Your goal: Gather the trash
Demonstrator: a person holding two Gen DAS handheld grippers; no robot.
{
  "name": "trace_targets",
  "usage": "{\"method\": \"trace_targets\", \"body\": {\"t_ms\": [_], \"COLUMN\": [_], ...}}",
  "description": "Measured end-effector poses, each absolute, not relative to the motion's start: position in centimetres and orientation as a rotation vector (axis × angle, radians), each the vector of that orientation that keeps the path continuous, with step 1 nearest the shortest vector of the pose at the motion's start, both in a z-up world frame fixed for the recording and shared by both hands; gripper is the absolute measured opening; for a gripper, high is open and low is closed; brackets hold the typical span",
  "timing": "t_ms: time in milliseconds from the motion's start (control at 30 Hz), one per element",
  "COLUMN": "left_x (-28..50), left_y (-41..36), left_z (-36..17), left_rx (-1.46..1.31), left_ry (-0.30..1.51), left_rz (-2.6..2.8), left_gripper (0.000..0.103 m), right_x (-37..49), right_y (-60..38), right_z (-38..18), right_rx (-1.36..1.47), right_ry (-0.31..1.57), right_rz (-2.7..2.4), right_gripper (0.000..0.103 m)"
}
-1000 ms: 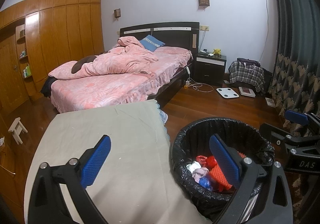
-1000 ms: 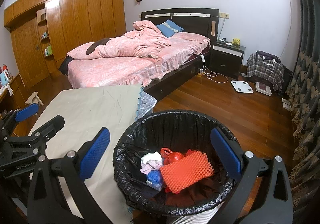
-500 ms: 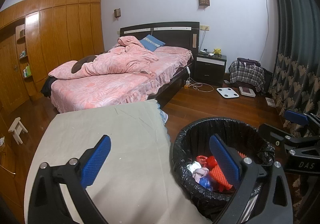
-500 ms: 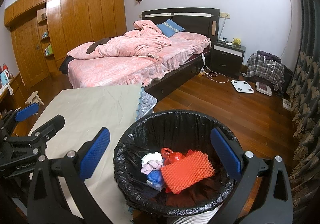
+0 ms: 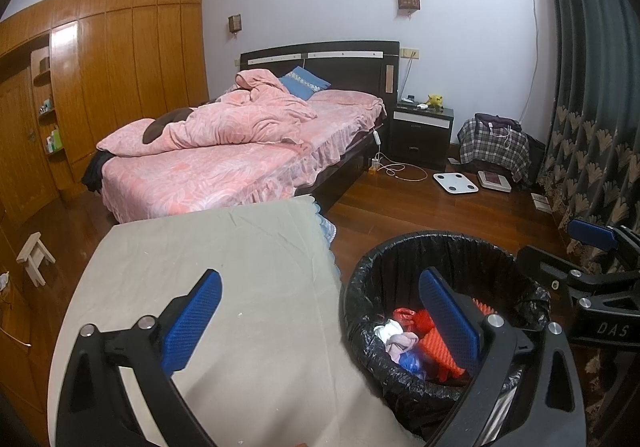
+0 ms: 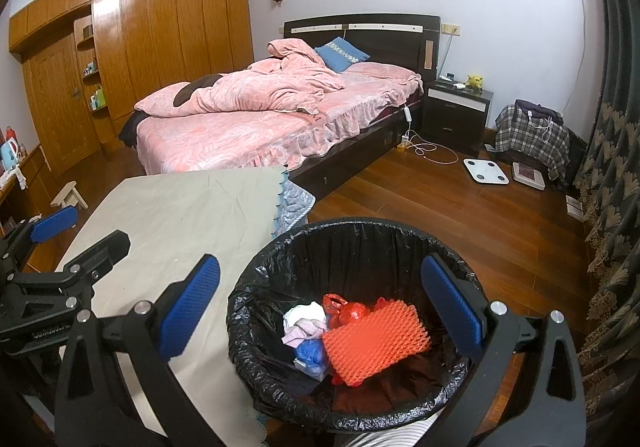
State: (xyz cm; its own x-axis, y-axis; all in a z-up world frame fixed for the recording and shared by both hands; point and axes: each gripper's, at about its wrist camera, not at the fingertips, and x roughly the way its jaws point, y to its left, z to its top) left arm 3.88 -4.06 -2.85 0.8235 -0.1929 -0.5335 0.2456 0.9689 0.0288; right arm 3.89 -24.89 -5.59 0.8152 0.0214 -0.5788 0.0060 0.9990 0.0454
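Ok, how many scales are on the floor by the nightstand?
2: a white scale on the bare floor right of the nightstand, and a second scale just right of it, beside the plaid cloth.

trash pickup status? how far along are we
Looks nearly done. The bin already holds the orange spiky pad, red bag, white cloth and blue wrapper. Left claw and right claw are open and hold nothing. No trash shows on the table cloth.

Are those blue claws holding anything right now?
No. The left gripper and the right gripper are both open with nothing between their fingers; the trash lies in the bin.
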Motion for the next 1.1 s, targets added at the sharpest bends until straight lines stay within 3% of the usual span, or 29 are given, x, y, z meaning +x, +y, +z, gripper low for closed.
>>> {"method": "trace_targets", "body": {"t_ms": [1100], "left_x": [3.58], "left_y": [-3.9], "left_z": [-3.56], "left_rx": [0.1], "left_ry": [0.562], "left_rz": [-0.234], "left_gripper": [0.097], "right_x": [3.87], "right_y": [-24.77], "right_z": [-5.72], "right_rx": [0.049], "right_ry": [0.624], "right_rz": [0.007], "right_gripper": [0.098]}}
